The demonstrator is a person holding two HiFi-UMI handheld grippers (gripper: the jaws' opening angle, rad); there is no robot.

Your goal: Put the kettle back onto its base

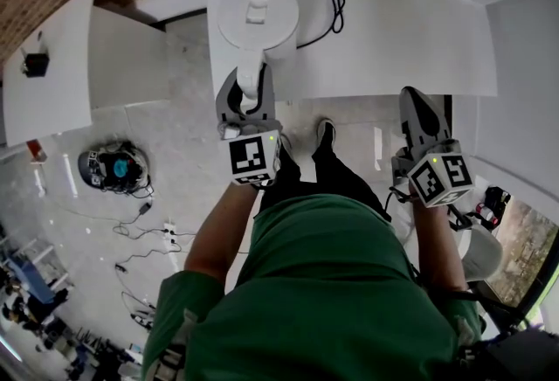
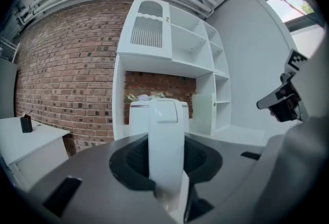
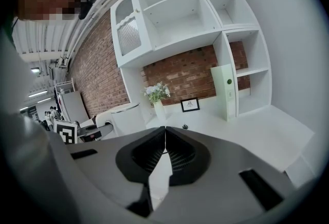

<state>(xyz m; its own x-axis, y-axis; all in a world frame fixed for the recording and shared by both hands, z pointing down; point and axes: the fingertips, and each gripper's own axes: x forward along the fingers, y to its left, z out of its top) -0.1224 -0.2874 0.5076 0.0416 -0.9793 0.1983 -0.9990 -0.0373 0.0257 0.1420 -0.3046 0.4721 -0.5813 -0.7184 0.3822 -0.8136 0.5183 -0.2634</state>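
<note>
Left gripper (image 1: 247,100) clamped on the kettle (image 1: 258,12) handle.
Left forearm reaches toward 12 o'clock, nearly level, with the kettle over the white counter (image 1: 393,30) near its front edge. Right gripper (image 1: 417,113), at 3 o'clock, has its jaws together and empty.

Both forearms reach forward from the person's body. The bare left forearm (image 1: 217,231) leads to the left gripper (image 1: 248,100), which points ahead and slightly downward with its marker cube (image 1: 254,157) on top. Its 2 jaws press against either side of the kettle handle (image 2: 167,135). The right forearm (image 1: 434,239) carries the right gripper (image 1: 413,100) off to the side, well apart from the left one and tilted a little downward. Its 2 jaws are closed tip to tip with nothing between them.
</note>
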